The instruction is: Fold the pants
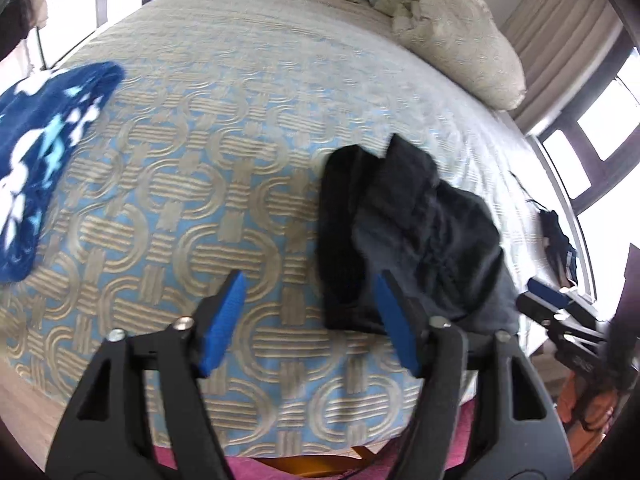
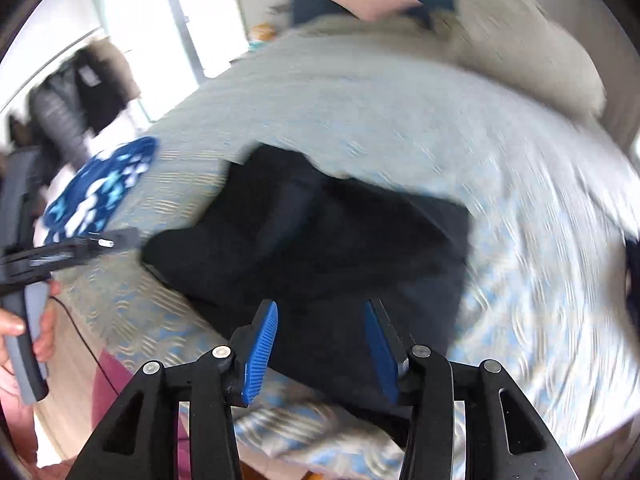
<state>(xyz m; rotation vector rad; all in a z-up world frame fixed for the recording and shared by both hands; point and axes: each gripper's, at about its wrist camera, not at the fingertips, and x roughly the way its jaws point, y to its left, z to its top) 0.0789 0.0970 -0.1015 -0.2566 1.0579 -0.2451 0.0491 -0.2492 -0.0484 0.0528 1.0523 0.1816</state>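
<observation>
Dark pants (image 1: 404, 236) lie bunched on the patterned bedspread (image 1: 180, 200), right of centre in the left wrist view. My left gripper (image 1: 310, 292) is open and empty, above the bed just left of the pants' near edge. In the right wrist view the pants (image 2: 320, 248) spread across the middle, blurred. My right gripper (image 2: 320, 320) is open and empty above their near part. The right gripper also shows at the right edge of the left wrist view (image 1: 548, 300). The left gripper shows at the left of the right wrist view (image 2: 108, 242).
A blue fleece with white and light-blue prints (image 1: 36, 160) lies at the bed's left side. Beige pillows (image 1: 460, 36) sit at the head. A small dark item (image 1: 560, 240) lies at the bed's right edge. Windows and a curtain (image 1: 560, 40) stand to the right.
</observation>
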